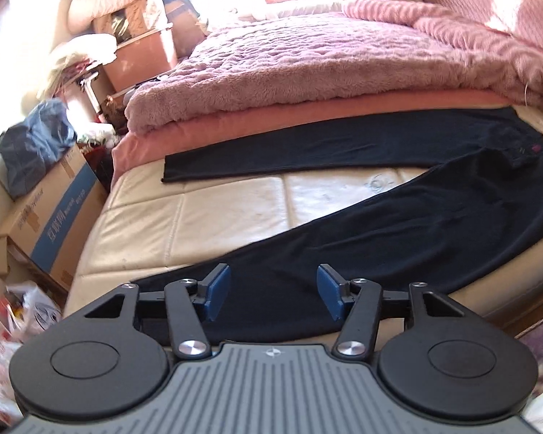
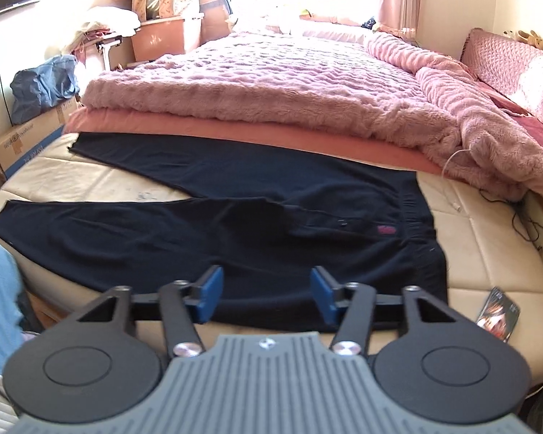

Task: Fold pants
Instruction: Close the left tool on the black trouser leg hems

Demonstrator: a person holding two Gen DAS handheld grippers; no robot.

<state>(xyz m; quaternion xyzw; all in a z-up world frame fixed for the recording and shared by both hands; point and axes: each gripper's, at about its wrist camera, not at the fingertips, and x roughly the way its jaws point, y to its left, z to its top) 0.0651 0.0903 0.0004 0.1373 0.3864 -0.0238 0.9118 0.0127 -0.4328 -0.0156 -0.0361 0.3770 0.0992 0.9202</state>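
The dark pants (image 2: pixel 257 231), soft, limp and probably light, lie spread legs apart across the frame's centre on the cream mattress (image 2: pixel 488 260); left gripper (image 1: pixel 273 291) and right gripper (image 2: pixel 266 294) both released, best taken at hem and waistband.

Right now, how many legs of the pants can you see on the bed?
2. The far leg lies along the pink blanket; the near leg lies at the bed's front edge. None hidden.
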